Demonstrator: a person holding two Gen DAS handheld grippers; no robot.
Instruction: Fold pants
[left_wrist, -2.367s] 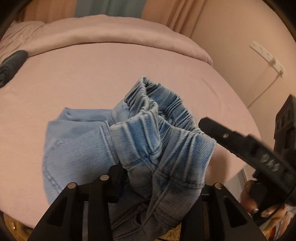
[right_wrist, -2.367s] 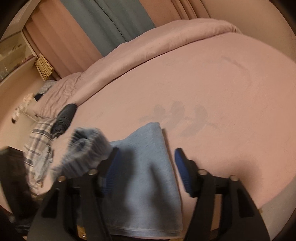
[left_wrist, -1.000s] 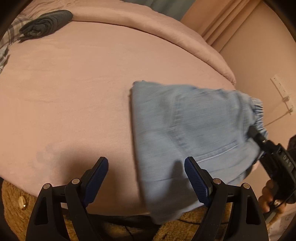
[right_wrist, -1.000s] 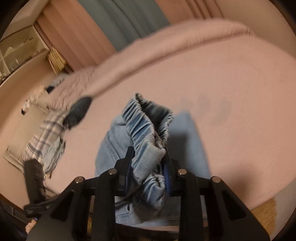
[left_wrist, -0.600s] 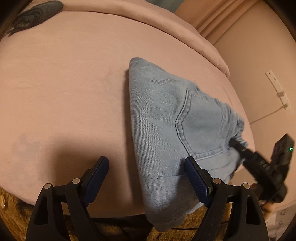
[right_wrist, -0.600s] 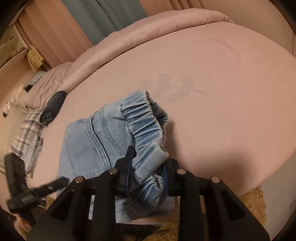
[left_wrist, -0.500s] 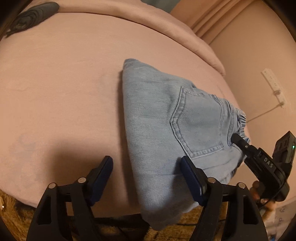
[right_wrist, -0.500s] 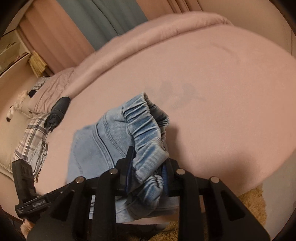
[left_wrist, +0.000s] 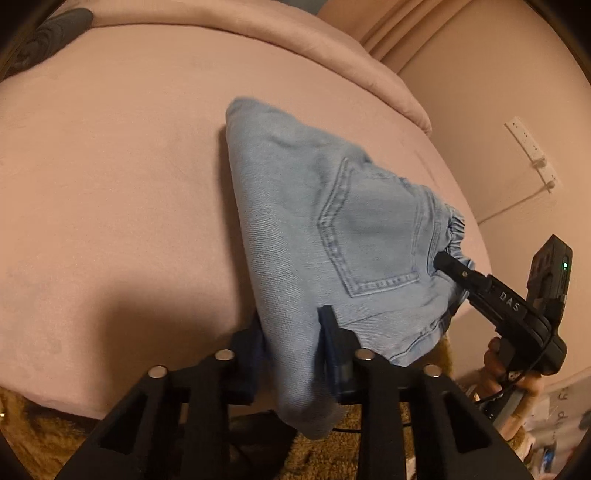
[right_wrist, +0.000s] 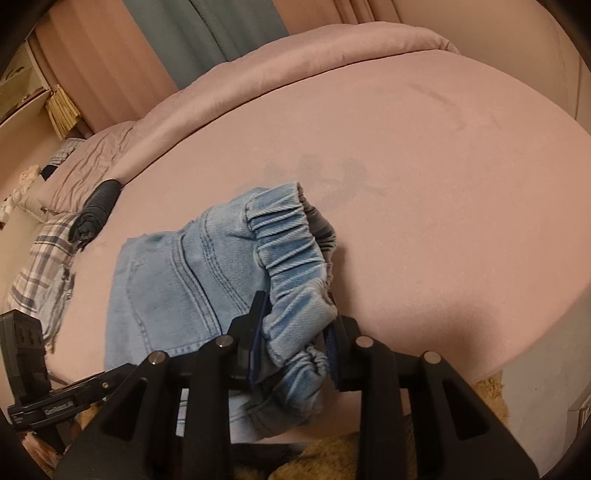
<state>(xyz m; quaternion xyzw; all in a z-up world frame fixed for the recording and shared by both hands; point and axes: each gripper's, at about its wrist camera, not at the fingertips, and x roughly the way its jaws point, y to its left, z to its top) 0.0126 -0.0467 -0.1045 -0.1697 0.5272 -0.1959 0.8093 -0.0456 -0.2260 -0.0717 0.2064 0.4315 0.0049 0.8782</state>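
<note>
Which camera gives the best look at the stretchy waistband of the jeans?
The right wrist view: the gathered waistband fills the middle, clamped in the right tool. The left wrist view shows only a ruffled sliver of it behind the back pocket.

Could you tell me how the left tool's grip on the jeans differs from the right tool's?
The left tool pinches a smooth folded edge of the jeans hanging past the bed; the right tool clamps the gathered elastic waistband. The left tool's denim lies flat; the right tool's bunches thickly. Both are shut on the same jeans.
</note>
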